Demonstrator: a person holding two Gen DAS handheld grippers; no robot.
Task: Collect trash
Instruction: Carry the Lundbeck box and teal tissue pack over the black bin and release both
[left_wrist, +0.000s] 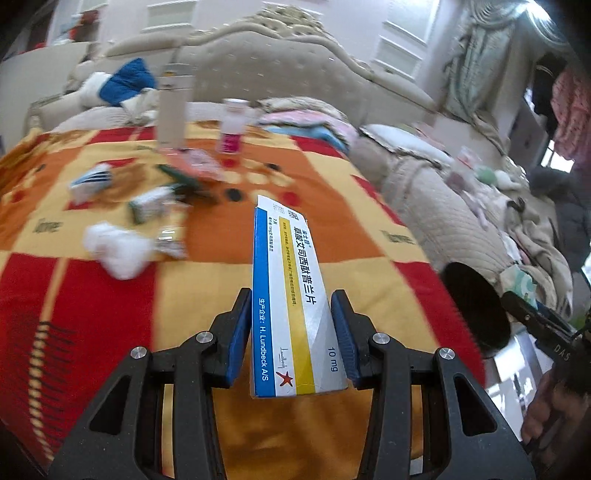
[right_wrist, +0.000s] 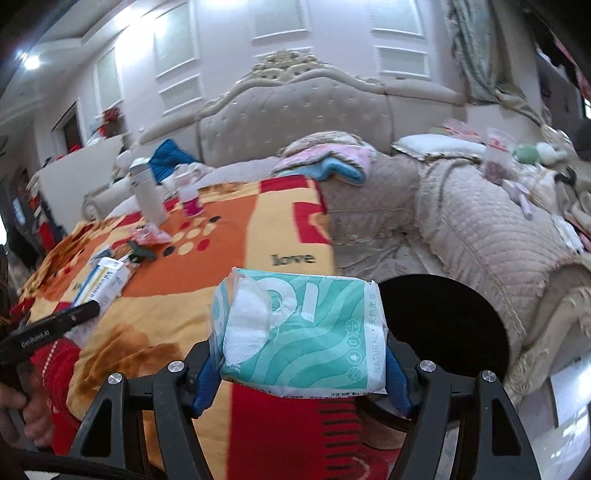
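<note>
The left gripper (left_wrist: 291, 332) clamps a blue-and-white medicine box (left_wrist: 288, 295) upright over the checked blanket (left_wrist: 369, 280); the right gripper (right_wrist: 301, 354) grips a teal tissue pack (right_wrist: 314, 332). A black bin (right_wrist: 443, 332) sits at two o'clock beside it. Farther, at ten o'clock, a white wad (left_wrist: 118, 251) and wrappers (left_wrist: 151, 206) lie loose

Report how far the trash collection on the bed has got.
Nothing can be confirmed as binned: the black bin beside the bed shows only a dark opening. In hand: the left gripper clamps a medicine box, the right gripper a tissue pack. Left on the blanket: a white wad, small wrappers and a blue-striped carton.
</note>
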